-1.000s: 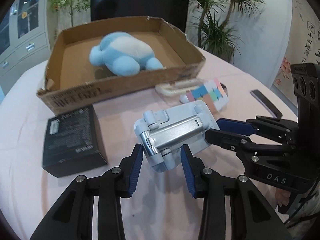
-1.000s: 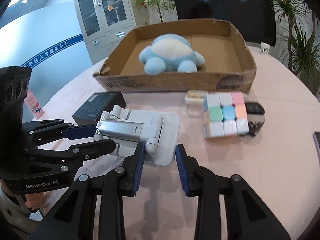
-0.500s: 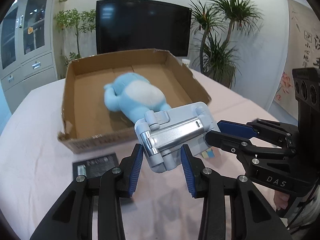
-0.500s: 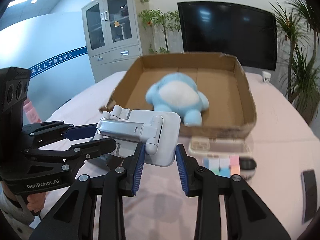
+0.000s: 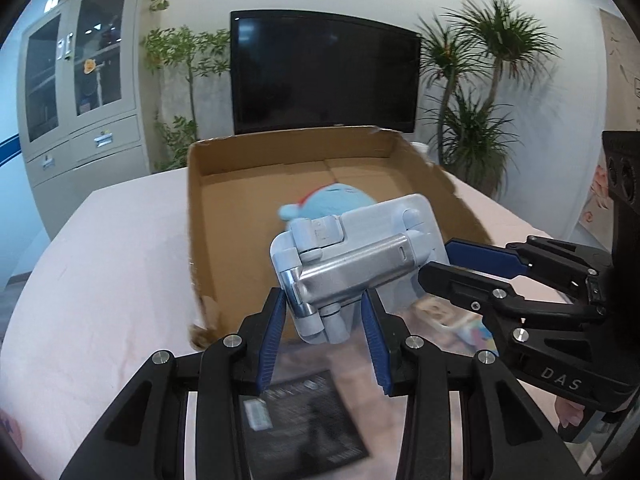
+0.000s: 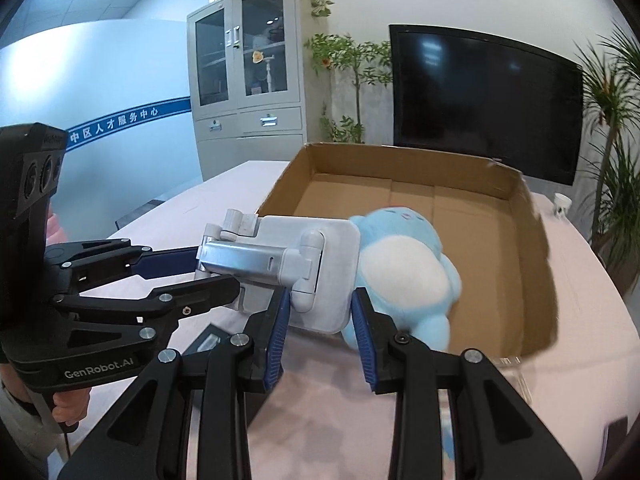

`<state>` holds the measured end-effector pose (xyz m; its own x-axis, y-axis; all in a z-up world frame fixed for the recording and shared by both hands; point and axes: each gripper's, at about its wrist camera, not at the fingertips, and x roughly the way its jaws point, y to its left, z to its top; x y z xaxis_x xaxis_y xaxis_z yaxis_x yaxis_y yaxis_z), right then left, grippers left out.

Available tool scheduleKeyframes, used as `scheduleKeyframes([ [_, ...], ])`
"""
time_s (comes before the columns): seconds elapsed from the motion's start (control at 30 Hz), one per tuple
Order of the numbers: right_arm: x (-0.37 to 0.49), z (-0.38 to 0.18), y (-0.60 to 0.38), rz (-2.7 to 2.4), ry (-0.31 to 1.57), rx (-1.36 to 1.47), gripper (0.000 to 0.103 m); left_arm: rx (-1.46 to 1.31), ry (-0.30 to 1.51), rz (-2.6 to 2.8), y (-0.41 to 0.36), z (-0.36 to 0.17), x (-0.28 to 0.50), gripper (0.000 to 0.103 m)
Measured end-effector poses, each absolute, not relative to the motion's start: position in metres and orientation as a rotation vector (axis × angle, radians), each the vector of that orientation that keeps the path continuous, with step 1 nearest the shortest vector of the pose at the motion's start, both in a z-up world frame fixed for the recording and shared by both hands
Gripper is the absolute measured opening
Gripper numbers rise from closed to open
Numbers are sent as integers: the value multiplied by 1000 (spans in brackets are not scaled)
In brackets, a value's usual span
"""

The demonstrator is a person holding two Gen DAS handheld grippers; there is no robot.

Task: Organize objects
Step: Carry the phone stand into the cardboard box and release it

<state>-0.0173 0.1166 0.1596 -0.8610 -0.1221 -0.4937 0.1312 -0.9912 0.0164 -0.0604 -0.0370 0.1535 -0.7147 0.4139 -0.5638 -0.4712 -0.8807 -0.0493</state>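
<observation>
**Two grippers carry a folding stand toward the box**

A white and silver folding stand [image 5: 352,264] hangs in the air between two hand-held grippers, lifted clear of the pink-covered table [image 5: 100,280] and just short of the near wall of an open cardboard box [image 6: 532,264]. The left gripper [image 5: 324,320] has its blue pads closed on the hinged end of the stand; the right gripper [image 6: 320,316] is clamped on the flat plate at the other end, jaws narrow in both cases. A blue plush toy [image 6: 404,268] already lies inside the box, close to the near wall. A black carton [image 5: 304,424] sits on the table below the left gripper.

To land this well, both hands should travel together at one height, so the hinge does not swing or fold between them. The stand probably needs to clear the near wall before it goes down. The bare cardboard floor beside or beyond the toy looks like the better spot, since setting it on the plush would likely leave it tilted. Judging by the two-point hold, both grips should let go only once the stand rests flat.
</observation>
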Motion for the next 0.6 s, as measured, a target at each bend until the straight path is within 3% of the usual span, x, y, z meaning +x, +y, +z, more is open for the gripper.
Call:
scheduleKeyframes([
  [0.6, -110, 89, 106, -2837, -7, 955, 29, -1059, 84, 2531, -54, 64, -169, 36],
])
